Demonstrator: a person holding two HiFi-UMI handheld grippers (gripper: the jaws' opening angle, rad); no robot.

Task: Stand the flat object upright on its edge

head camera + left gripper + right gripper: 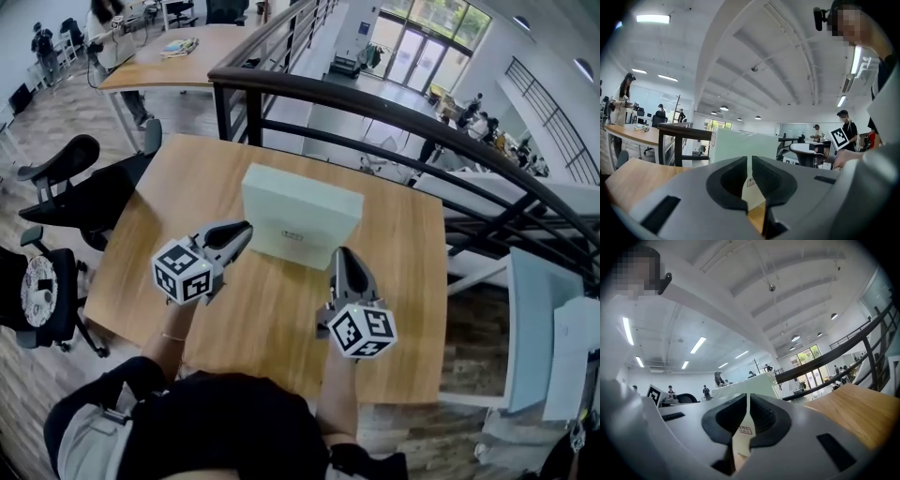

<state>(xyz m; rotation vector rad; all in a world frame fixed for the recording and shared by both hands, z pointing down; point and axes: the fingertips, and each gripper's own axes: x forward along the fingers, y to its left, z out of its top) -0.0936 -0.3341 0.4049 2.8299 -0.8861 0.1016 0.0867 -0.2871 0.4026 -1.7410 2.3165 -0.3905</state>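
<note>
While the flat box (302, 217) stands on its long edge near the far middle of the desk (253, 323), treat the step in hand as a balance check and a clean release, not as a lift. Left side: the left claw (244, 230) has its jaws pressed together with only a sliver of light between them and nothing pinched. Its tip lies level, just beside the lower left edge of the box; actual contact cannot be confirmed from the head view. Use this tip only as a stop against sideways slip, and apply no push toward the far side, since the narrow base would probably tip with little force. Centre: the broad face carrying the small label (293, 236) is turned toward the person, and the bottom edge appears fully seated on the desk. Verify that no corner is raised before any support is taken away. Right side: the right claw (341, 255) is likewise pressed together and empty, with its tip near the lower right corner of the box. Draw both tips back along their own pointing lines, slowly and at the same rate, so that neither drags the base round. Stop at once if the box rocks, and brace it low on the leaning side. The main risk is judged to be an uneven pull-away that twists the box and lays it flat again.
</note>
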